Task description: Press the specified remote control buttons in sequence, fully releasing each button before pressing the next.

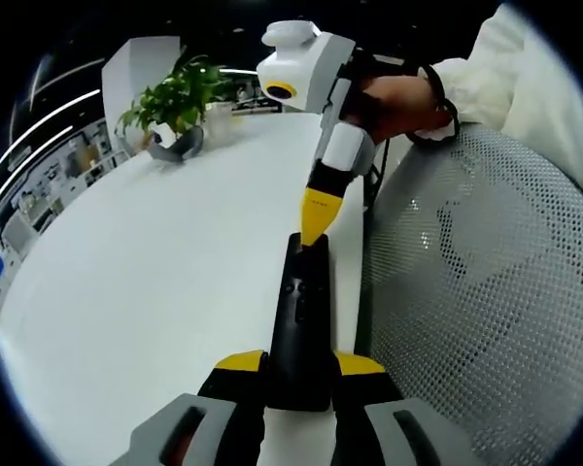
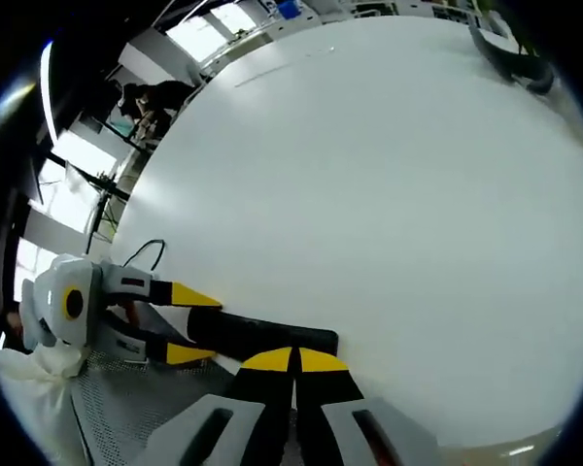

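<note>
Left gripper clamps the near end of the remote, a black slab w/ small buttons on top, jaws tight on both sides. Remote runs away from the cam along the table edge, lying at or just over the white top; can't tell if it rests on it.

Right gripper comes in from above in the left gripper view, yellow tips pinched together to a point, touching the far end of the remote. A hand w/ a white sleeve holds it. Mesh chair back sits right beside the table edge. A plant stands well apart at the far end of the table.

Right gripper view: own tips closed flat against each other, nothing between them, sitting at the remote end. Left gripper enters from the left, its two yellow-tipped jaws straddling the remote's other end, gripping it. White table spreads beyond; a pot edge near the far rim.
</note>
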